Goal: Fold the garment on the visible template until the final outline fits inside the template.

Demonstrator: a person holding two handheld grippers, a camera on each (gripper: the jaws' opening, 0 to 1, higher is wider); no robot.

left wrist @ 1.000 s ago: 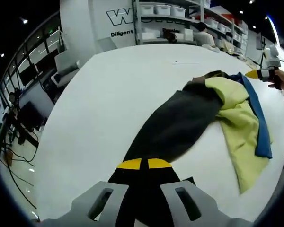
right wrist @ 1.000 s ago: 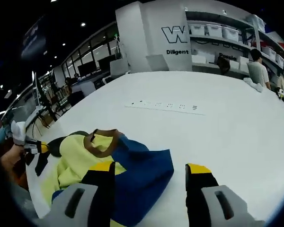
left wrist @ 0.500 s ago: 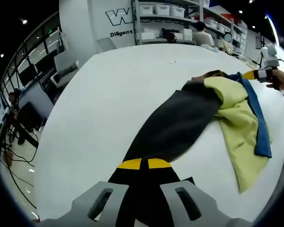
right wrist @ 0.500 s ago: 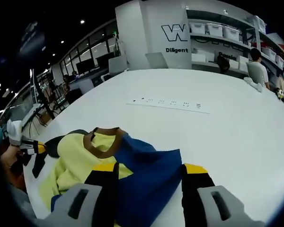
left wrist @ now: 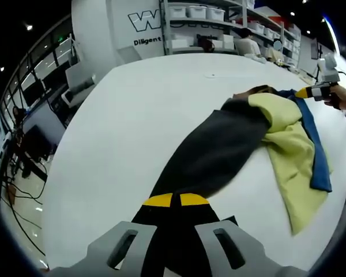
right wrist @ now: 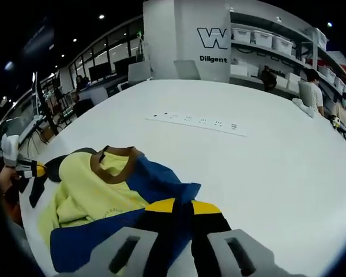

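Note:
A garment lies crumpled on the white table (left wrist: pixel 132 115). It has a dark grey part (left wrist: pixel 216 151), a pale yellow part (left wrist: pixel 285 135) and a blue part (left wrist: pixel 312 138). My left gripper (left wrist: pixel 176 200) is shut on the dark grey end, which stretches away from its jaws. In the right gripper view the yellow body (right wrist: pixel 83 193), the brown collar (right wrist: pixel 112 158) and the blue panel (right wrist: pixel 155 180) lie close in front. My right gripper (right wrist: pixel 176 206) is shut on the blue panel's edge. Each gripper appears in the other's view, hand-held: the right gripper (left wrist: pixel 312 91), the left gripper (right wrist: pixel 33 170).
A white power strip (right wrist: pixel 193 121) lies on the table (right wrist: pixel 265 167) beyond the garment. Shelves with white bins (left wrist: pixel 199 11) and a person (right wrist: pixel 312 95) stand past the far edge. Desks and chairs (right wrist: pixel 132 72) line the left side.
My right gripper's jaws, open a second ago around the blue fabric, have closed on it. The left gripper stays shut on the grey end, unmoved.

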